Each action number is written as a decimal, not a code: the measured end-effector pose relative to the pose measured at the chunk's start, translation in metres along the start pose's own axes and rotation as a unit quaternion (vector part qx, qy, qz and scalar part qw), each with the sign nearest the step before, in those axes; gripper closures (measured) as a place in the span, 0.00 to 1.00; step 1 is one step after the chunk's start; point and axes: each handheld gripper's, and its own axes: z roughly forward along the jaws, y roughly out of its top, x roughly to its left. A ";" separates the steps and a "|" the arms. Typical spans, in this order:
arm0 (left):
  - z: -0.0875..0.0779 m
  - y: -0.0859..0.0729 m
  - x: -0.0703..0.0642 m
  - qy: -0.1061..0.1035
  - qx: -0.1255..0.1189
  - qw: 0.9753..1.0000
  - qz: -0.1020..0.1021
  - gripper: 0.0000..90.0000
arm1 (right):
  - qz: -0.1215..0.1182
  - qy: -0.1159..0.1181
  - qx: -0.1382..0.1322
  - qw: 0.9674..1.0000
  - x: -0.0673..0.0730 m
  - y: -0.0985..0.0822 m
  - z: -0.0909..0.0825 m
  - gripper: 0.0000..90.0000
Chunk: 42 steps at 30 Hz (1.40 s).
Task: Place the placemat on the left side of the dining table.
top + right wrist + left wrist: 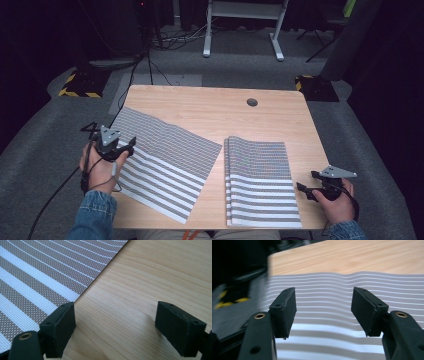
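Two grey-and-white striped woven mats lie on the wooden table (200, 102). The left mat (165, 155) lies flat and turned at an angle. The right mat (261, 180) looks like a stack or a folded piece, squared to the table's front edge. My left gripper (131, 145) hovers open at the left mat's left edge, and that mat (324, 315) spreads under its jaws. My right gripper (302, 190) stands open over bare wood just right of the right mat (37, 280), whose edge runs beside one pad (61, 327).
A round cable hole (252, 102) sits near the table's far edge. Beyond the table are grey carpet, a white desk frame (240, 27), cables and yellow-black floor markers (80, 82). Bare wood runs along the far half of the table.
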 end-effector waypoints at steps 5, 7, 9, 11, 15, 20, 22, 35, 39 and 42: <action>0.009 0.000 -0.044 -0.065 0.006 0.997 0.028 0.40 | 0.000 0.000 0.000 1.000 0.000 0.000 0.000 0.18; 0.010 0.000 -0.062 -0.090 0.006 0.996 0.029 0.40 | 0.000 0.000 0.000 1.000 0.000 0.000 0.000 0.18; 0.011 0.000 -0.076 -0.112 0.007 0.993 0.028 0.39 | 0.000 0.000 0.000 1.000 0.000 0.000 0.000 0.18; 0.012 -0.001 -0.089 -0.127 0.013 0.991 0.032 0.39 | 0.000 0.000 0.000 1.000 0.000 0.000 0.000 0.18; 0.019 -0.003 -0.108 -0.145 0.024 0.988 0.035 0.39 | 0.000 0.000 0.000 1.000 0.000 0.000 0.000 0.18; 0.038 -0.011 -0.129 -0.165 0.057 0.984 0.028 0.40 | 0.000 0.000 0.000 1.000 0.000 0.000 0.000 0.18; 0.043 -0.015 -0.134 -0.159 0.066 0.985 0.031 0.40 | 0.000 0.000 0.000 1.000 0.000 0.000 0.000 0.18; 0.057 -0.035 -0.133 -0.109 0.133 0.985 0.031 0.34 | 0.000 0.000 0.000 1.000 0.000 0.000 0.000 0.18; 0.056 -0.039 -0.134 -0.108 0.120 0.986 0.037 0.32 | 0.000 0.000 0.000 1.000 0.000 0.000 0.000 0.18; 0.056 -0.039 -0.134 -0.105 0.118 0.987 0.041 0.32 | 0.000 0.000 0.000 1.000 0.000 0.000 0.000 0.18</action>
